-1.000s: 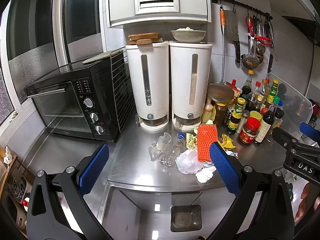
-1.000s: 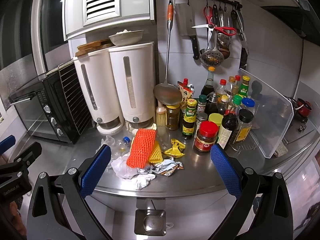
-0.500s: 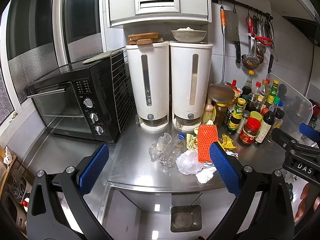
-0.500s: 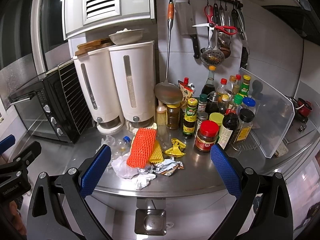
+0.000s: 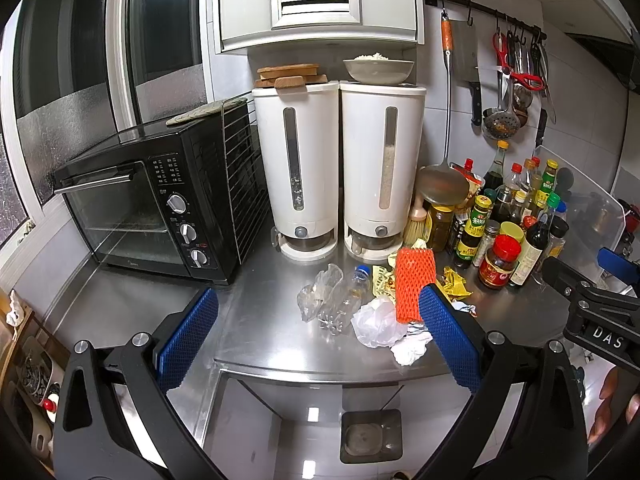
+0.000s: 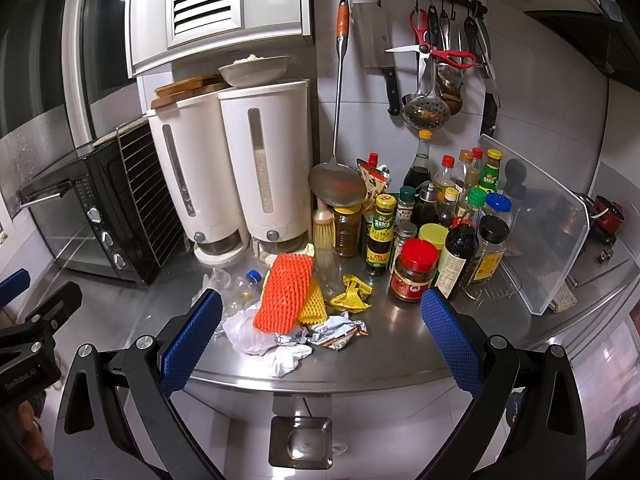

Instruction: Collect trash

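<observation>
Both tools (image 5: 316, 334) (image 6: 318, 330) and trash pile (image 6: 296, 308) unchanged, still apart.

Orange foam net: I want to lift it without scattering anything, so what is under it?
The orange foam net lies over a yellow foam net and the edge of a crumpled white bag. Whatever else sits beneath its middle is covered.

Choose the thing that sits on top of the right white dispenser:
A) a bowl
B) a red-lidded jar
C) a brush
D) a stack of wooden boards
A: the bowl rests on the lid of the right white dispenser, while the wooden boards lie on the left one.
</observation>
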The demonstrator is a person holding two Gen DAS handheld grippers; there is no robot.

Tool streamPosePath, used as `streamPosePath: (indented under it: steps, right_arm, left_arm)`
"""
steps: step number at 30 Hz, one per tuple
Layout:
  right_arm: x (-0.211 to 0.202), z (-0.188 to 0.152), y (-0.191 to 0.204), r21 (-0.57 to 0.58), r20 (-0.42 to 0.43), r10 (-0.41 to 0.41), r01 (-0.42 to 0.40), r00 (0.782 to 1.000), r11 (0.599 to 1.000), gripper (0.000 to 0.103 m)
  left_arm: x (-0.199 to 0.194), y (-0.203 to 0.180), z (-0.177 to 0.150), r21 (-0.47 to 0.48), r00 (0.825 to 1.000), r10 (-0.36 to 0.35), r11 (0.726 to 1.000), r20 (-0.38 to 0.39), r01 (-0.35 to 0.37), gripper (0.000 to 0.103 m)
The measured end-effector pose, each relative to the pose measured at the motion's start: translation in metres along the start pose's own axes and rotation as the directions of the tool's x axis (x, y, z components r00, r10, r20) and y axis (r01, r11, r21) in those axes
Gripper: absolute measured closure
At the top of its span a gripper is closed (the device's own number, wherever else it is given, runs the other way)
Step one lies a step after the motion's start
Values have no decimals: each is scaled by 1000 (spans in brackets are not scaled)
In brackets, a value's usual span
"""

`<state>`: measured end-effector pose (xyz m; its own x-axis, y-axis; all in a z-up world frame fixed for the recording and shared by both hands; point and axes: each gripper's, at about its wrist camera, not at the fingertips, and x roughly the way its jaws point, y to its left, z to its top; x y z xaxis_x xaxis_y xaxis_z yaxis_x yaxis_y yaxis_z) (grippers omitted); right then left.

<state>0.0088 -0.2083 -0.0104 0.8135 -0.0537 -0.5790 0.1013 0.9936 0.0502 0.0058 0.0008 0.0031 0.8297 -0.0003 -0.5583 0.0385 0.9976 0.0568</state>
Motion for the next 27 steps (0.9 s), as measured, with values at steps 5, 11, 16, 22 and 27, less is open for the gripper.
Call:
streamPosePath:
  steps: [5,11,16,22,27]
  right_arm:
    - [1,-1,0,2,2,1,-1,1000,1000,3]
    - [0,-2,0,5,3,-1,1,1000,1000,3]
    - [-2,-4,-3,10,7,0,0,1000,1000,3]
    - [1,-2,-5,14,-1,5,-5,1000,1000,3]
    - [10,0,-7,31,-20,9,-9,1000,999,3]
  left_arm:
    - [1,0,2,0,1000,-1,1000,0,1,8]
    - [0,-1,-1,1,1000,3,1000,-1,-3,8]
    - [-1,-1,-2,-1,1000,5,1000,-1,-5,8]
    - [1,1,-5,-2,1000,5,1000,-6,-5,8]
    - [11,2,-5,-3,1000,2,1000,-26,-2,8]
